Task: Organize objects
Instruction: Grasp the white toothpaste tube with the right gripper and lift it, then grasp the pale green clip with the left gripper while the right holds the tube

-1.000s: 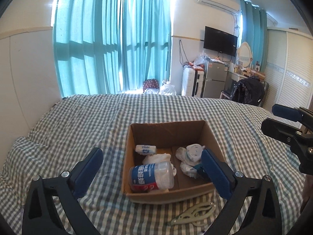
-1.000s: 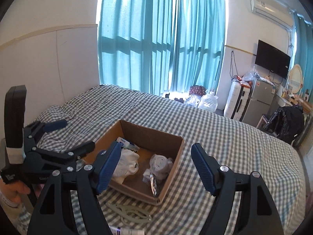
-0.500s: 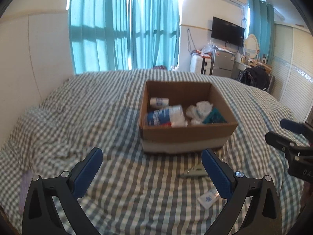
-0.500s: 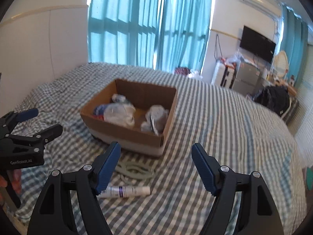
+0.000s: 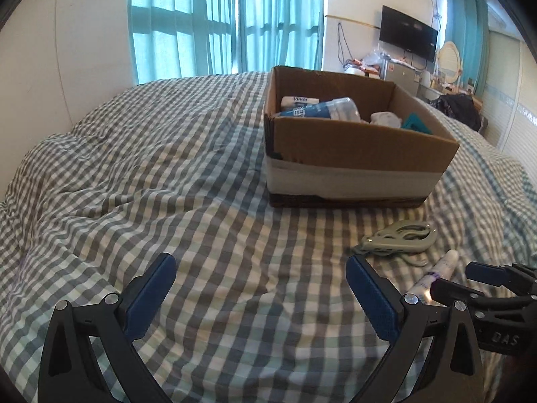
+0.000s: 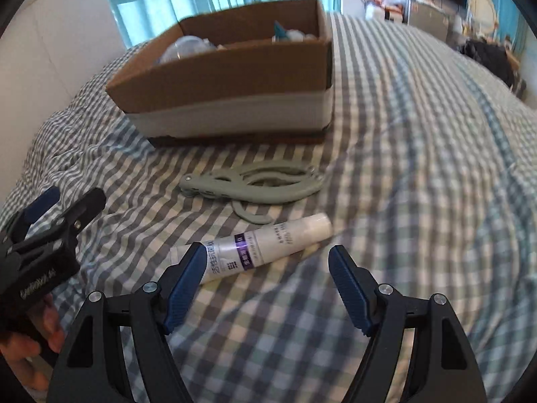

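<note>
A white tube (image 6: 265,245) with purple print lies on the checked bedspread (image 6: 419,168), just ahead of my right gripper (image 6: 268,262), which is open and empty; its left pad overlaps the tube's near end. Beyond the tube lies a grey-green folding hanger (image 6: 255,184). Behind both stands a cardboard box (image 6: 235,77) holding a bottle, tissue packs and other items. My left gripper (image 5: 260,275) is open and empty over bare bedspread (image 5: 167,184), left of the hanger (image 5: 399,238) and tube (image 5: 436,272), with the box (image 5: 355,154) ahead. The right gripper (image 5: 453,282) shows at its lower right.
The bedspread is wrinkled at the left. A white wall (image 5: 67,50) and teal curtains (image 5: 218,23) stand behind the bed. A TV (image 5: 407,37), fridge and cluttered furniture stand far right. A hand (image 6: 27,346) holds the left gripper (image 6: 57,208) at the lower left of the right wrist view.
Both grippers have come down toward the bed and tilted. The box now sits farther up in both views. The tube and hanger have come close in front of the right gripper.
</note>
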### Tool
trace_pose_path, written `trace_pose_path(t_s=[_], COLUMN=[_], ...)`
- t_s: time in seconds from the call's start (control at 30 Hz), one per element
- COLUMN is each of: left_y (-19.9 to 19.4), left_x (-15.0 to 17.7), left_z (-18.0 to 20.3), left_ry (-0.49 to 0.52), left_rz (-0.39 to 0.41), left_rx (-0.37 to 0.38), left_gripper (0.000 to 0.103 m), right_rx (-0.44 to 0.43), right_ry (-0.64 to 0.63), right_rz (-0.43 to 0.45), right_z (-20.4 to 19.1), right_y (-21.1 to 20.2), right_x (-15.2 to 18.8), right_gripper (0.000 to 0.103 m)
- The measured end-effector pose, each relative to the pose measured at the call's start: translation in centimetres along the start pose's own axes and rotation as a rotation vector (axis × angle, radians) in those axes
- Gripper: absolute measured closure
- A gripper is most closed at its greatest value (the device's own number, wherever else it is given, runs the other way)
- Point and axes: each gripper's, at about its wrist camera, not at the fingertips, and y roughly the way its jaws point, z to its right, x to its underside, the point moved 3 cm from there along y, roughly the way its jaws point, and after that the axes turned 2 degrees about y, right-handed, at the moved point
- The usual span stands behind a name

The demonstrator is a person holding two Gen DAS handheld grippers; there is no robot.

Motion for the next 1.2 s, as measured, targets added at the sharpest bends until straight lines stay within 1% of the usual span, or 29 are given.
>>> trace_pose_path(t_s=[0.1, 0.17, 0.2, 0.23, 0.27, 0.3, 0.37, 0.43, 0.5, 0.6, 0.67, 0.73, 0.83, 0.9, 1.03, 1.1, 1.2], left_y=[0.2, 0.3, 0.3, 0.4, 0.4, 0.5, 0.5, 0.6, 0.5, 0.2, 0.0, -0.1, 0.2, 0.9, 3.2, 4.6, 6.4], left_x=[0.2, 0.3, 0.3, 0.4, 0.4, 0.5, 0.6, 0.7, 0.7, 0.6, 0.6, 0.4, 0.0, -0.3, -0.9, -1.1, -1.4], left_z=[-0.4, -0.5, -0.6, -0.6, -0.6, -0.8, -0.7, -0.7, -0.4, 0.5, 1.3, 2.5, 4.9, 6.8, 9.9, 11.4, 13.1], left_ry=[-0.017, -0.022, -0.025, -0.027, -0.032, -0.033, -0.035, -0.032, -0.023, -0.008, 0.002, 0.019, 0.055, 0.085, 0.132, 0.161, 0.224], left_rz=[-0.005, -0.007, -0.010, -0.014, -0.017, -0.018, -0.022, -0.027, -0.029, -0.039, -0.043, -0.049, -0.059, -0.075, -0.116, -0.136, -0.162], left_rx=[0.015, 0.015, 0.014, 0.014, 0.013, 0.013, 0.005, -0.001, -0.006, 0.000, 0.000, 0.022, 0.053, 0.080, 0.106, 0.125, 0.150], left_gripper=[0.000, 0.000, 0.000, 0.000, 0.000, 0.000, 0.000, 0.000, 0.000, 0.000, 0.000, 0.000, 0.000, 0.000, 0.000, 0.000, 0.000], right_rx=[-0.017, -0.036, -0.026, -0.008, 0.012, 0.026, 0.007, -0.009, -0.012, -0.008, -0.023, -0.037, -0.019, -0.011, 0.018, 0.027, 0.041], right_ry=[0.059, 0.109, 0.109, 0.091, 0.069, 0.051, 0.059, 0.060, 0.042, 0.015, 0.019, 0.024, -0.007, -0.039, -0.100, -0.109, -0.100], right_rz=[-0.033, -0.035, -0.029, -0.021, -0.013, -0.009, -0.002, 0.003, 0.024, 0.066, 0.087, 0.103, 0.131, 0.141, 0.160, 0.163, 0.143], right_z=[0.0, 0.3, 0.3, 0.2, 0.0, 0.0, 0.4, 0.9, 1.3, 2.1, 2.9, 3.7, 4.8, 5.4, 6.3, 7.1, 8.3], right_y=[1.5, 2.1, 2.3, 2.5, 2.6, 2.5, 2.0, 1.3, 0.1, -1.6, -2.7, -3.5, -4.7, -5.3, -5.9, -5.8, -4.5], right_x=[-0.1, -0.4, -0.5, -0.6, -0.6, -0.5, -0.2, -0.1, 0.0, -0.3, -0.7, -1.8, -3.2, -4.4, -5.7, -5.7, -5.2], right_gripper=[0.028, 0.028, 0.029, 0.044, 0.054, 0.056, 0.068, 0.077, 0.082, 0.082, 0.082, 0.082, 0.082, 0.082, 0.082, 0.082, 0.082])
